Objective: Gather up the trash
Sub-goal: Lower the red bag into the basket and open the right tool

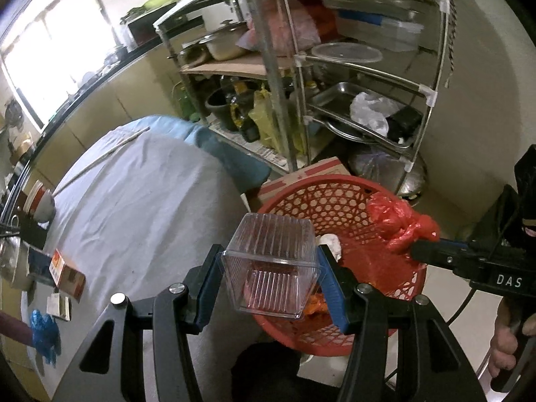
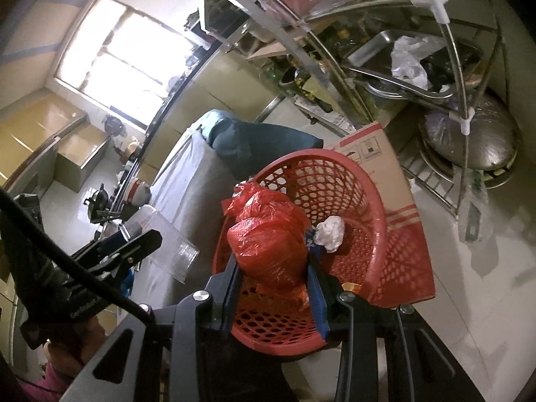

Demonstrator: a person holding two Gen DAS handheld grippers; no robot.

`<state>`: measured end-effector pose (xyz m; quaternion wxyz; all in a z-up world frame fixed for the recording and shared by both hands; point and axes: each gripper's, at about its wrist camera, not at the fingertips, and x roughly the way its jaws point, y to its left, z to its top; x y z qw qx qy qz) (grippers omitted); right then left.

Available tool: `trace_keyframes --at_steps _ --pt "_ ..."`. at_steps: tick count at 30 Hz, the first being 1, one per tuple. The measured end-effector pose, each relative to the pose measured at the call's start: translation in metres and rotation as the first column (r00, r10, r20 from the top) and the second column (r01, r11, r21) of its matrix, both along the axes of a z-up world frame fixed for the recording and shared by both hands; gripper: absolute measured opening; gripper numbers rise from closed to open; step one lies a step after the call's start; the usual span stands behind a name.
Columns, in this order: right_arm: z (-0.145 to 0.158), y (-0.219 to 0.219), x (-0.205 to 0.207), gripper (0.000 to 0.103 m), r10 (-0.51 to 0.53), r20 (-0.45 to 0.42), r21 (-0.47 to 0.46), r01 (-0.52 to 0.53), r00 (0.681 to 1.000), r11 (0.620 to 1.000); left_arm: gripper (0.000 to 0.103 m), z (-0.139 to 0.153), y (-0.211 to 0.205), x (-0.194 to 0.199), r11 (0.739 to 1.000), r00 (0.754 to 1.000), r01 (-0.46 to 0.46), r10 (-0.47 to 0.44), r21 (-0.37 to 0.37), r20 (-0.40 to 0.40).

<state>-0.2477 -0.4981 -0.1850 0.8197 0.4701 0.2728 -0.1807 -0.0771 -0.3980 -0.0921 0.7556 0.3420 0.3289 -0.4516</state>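
Red bag (image 2: 268,241) clamped in right tongs (image 2: 273,268), marked "DAS"; left tongs (image 1: 271,284) grip clear tub (image 1: 271,268) over, seemingly, basket (image 1: 301,187).

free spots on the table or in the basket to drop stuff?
Table: bare cloth in the middle, between the chopstick and the orange box. Its left edge is crowded: cup, cartons, blue glove. Red basket: open mesh past the white wad; near side is under both loaded grippers.
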Motion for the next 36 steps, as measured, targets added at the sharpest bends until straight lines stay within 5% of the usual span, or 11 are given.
trace_keyframes --at_steps 17,36 --pt "-0.005 -0.002 0.006 0.051 -0.033 0.006 0.055 0.032 0.999 0.998 0.065 -0.001 -0.005 0.000 1.000 1.000 0.018 -0.018 0.005 -0.019" --pt "0.020 0.022 0.045 0.051 0.057 0.013 0.013 -0.058 0.998 0.998 0.069 0.024 0.047 0.043 0.990 0.992 -0.123 0.121 -0.065 -0.027"
